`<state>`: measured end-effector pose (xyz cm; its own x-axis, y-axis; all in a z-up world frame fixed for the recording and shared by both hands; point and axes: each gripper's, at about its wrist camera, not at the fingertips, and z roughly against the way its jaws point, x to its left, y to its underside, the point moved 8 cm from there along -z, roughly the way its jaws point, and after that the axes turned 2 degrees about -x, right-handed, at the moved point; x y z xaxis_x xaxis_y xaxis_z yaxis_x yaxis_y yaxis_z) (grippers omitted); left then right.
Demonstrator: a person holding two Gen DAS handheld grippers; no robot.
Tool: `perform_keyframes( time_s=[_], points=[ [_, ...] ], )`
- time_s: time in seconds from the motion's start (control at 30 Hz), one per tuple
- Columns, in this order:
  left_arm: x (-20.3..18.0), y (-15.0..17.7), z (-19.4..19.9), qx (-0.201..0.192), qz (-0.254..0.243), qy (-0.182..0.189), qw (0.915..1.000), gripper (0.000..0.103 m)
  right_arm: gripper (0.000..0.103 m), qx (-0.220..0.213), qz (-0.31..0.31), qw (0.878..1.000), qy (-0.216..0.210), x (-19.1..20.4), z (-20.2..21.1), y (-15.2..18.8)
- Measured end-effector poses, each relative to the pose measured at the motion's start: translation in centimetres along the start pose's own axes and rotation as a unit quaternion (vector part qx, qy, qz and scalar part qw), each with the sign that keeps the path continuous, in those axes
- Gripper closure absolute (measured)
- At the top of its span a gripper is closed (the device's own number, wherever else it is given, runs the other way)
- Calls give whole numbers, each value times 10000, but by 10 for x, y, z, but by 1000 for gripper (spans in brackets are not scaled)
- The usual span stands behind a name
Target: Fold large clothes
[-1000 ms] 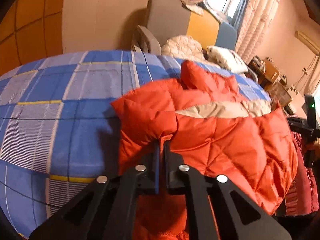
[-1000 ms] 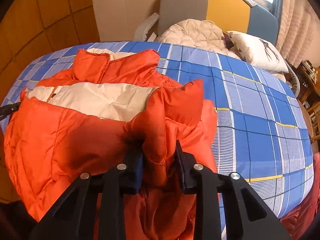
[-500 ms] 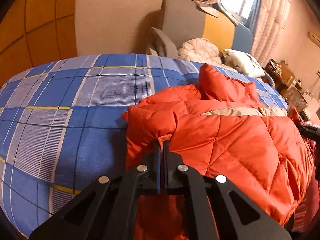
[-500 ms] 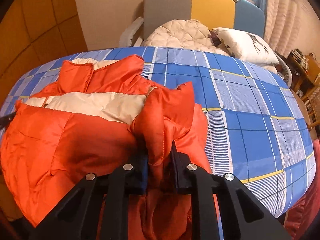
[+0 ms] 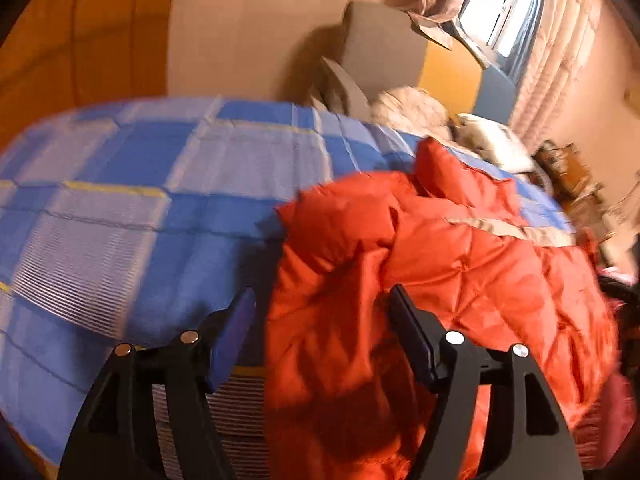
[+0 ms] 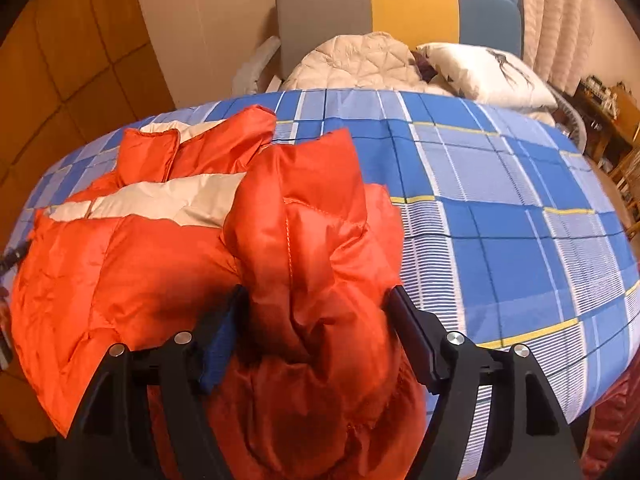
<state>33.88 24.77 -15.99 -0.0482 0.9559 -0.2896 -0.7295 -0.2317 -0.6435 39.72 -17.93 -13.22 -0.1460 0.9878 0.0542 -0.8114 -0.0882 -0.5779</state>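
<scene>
An orange puffer jacket (image 5: 460,264) with a cream band lies on the blue checked bedspread (image 5: 160,200); it also shows in the right wrist view (image 6: 132,264). Its lower part is folded up over the body, collar at the far side. My left gripper (image 5: 322,320) is open, its jaws wide apart around the jacket's left folded edge. My right gripper (image 6: 316,316) is open too, with a bunched orange fold (image 6: 312,232) lying loose between its jaws. The left wrist view is motion-blurred.
The bedspread (image 6: 500,208) stretches to the right. A cream quilted garment (image 6: 356,60) and a white pillow (image 6: 484,72) lie at the headboard (image 6: 400,8). Orange wall panels (image 6: 60,60) are on the left, wooden furniture (image 6: 612,120) on the right.
Both grippers were shut on folds of the jacket and have now opened, letting it go. The jacket has settled onto the bed.
</scene>
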Motion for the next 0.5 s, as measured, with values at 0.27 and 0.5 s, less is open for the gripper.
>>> perform_keyframes(
  time_s=[0.27, 0.5],
  points=[
    [-10, 5, 1, -54, 98, 516, 9986, 94, 76, 64, 169, 9996, -214, 14, 8, 0],
    [-24, -9, 45, -620, -159, 438, 9970, 99, 84, -303, 360, 9988, -119, 21, 52, -10]
  ],
)
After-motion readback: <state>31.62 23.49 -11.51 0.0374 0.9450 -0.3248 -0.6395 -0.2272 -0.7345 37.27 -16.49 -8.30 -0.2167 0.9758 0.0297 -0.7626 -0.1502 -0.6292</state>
